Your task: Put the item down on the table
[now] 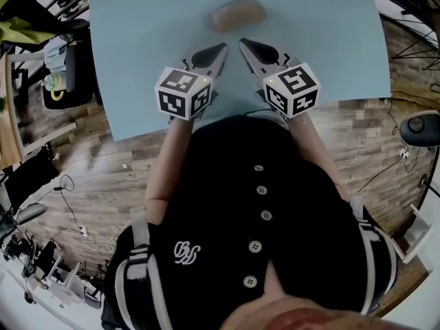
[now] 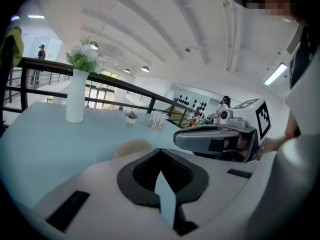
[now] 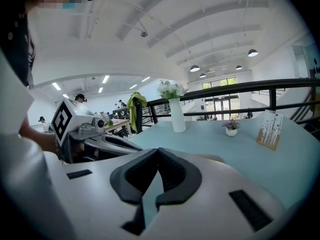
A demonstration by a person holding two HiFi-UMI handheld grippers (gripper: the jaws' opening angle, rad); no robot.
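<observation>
Tan item (image 1: 237,15) lies on the table (image 1: 137,47) beyond left tongs (image 1: 221,49) and right tongs (image 1: 244,45), both closed, empty.

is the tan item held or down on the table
Down: the tan item lies on the blue table ahead of the left gripper and right gripper, both shut and empty.

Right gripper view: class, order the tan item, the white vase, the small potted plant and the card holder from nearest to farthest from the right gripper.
1. Tan item: just past the right gripper, slightly right.
2. Card holder: off to the far right.
3. Small potted plant, right of centre, and white vase, near centre: both farther back, too close to call.
</observation>
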